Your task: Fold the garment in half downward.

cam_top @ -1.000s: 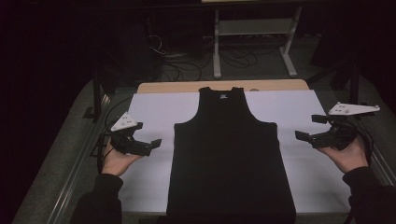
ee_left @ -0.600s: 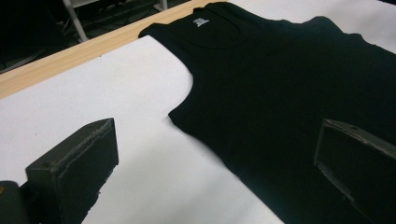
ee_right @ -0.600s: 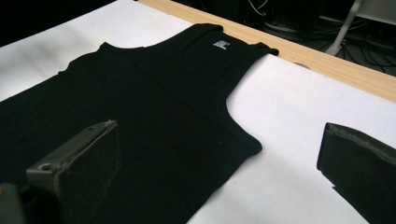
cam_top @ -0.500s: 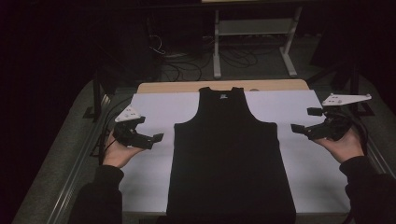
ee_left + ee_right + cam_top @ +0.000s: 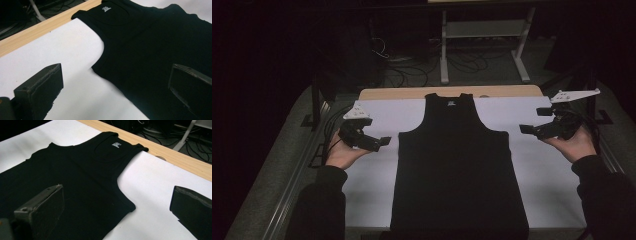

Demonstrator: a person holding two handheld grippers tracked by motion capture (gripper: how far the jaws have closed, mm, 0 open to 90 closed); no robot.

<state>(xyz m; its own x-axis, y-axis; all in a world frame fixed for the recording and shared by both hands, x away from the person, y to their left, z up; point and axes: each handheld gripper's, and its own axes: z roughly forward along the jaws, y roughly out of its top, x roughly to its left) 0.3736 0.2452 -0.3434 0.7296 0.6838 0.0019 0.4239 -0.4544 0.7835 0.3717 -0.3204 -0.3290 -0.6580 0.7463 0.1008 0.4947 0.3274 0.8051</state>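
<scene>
A black tank top (image 5: 457, 165) lies flat on the white table cover (image 5: 377, 185), neck toward the far edge and a small white label inside the collar. My left gripper (image 5: 382, 142) hovers just left of the top's left armhole, jaws wide apart and empty. In the left gripper view the tank top (image 5: 150, 50) spreads under the right jaw. My right gripper (image 5: 527, 130) is held off the top's right side, also open and empty. The right gripper view shows the tank top (image 5: 82, 177) with its armhole edge between the jaws.
A bare wooden strip (image 5: 412, 93) runs along the table's far edge. Beyond it stand a metal stand (image 5: 482, 45) and loose cables (image 5: 407, 70) on the floor. Metal rails (image 5: 299, 175) border the table on the left.
Both hands have moved inward and forward toward the tank top's armholes. The jaws stay open.
</scene>
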